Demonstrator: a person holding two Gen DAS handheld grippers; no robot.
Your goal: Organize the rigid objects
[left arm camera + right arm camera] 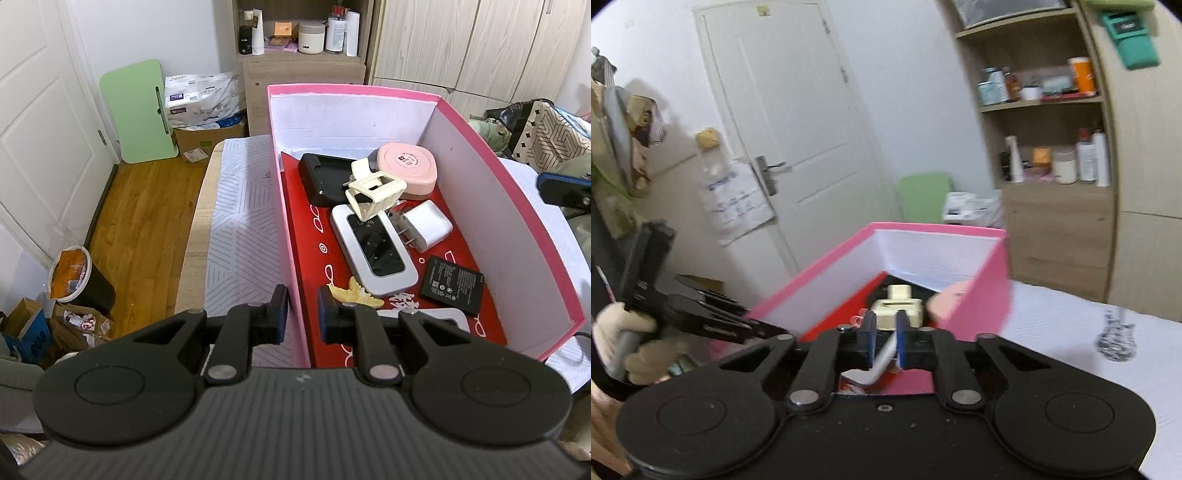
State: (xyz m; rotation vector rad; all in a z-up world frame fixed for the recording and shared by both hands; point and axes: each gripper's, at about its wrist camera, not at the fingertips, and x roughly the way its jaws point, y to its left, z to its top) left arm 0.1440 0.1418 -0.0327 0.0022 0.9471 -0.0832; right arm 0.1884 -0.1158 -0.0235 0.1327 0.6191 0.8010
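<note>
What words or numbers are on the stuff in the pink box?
Pink round case: dark print on its lid, too small to read.
Black battery: white print and symbols, too small to read.
Silver device: faint marks on its dark panel, unreadable.
Box floor: white patterns only, partly hidden.

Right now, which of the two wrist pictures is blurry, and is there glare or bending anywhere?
Left wrist view: sharp; the pink box and white charger read crisply, though fisheye bows the door. Right wrist view: motion-blurred, box edges and shelf bottles smeared, corners vignetted black. No strong glare in either.
</note>
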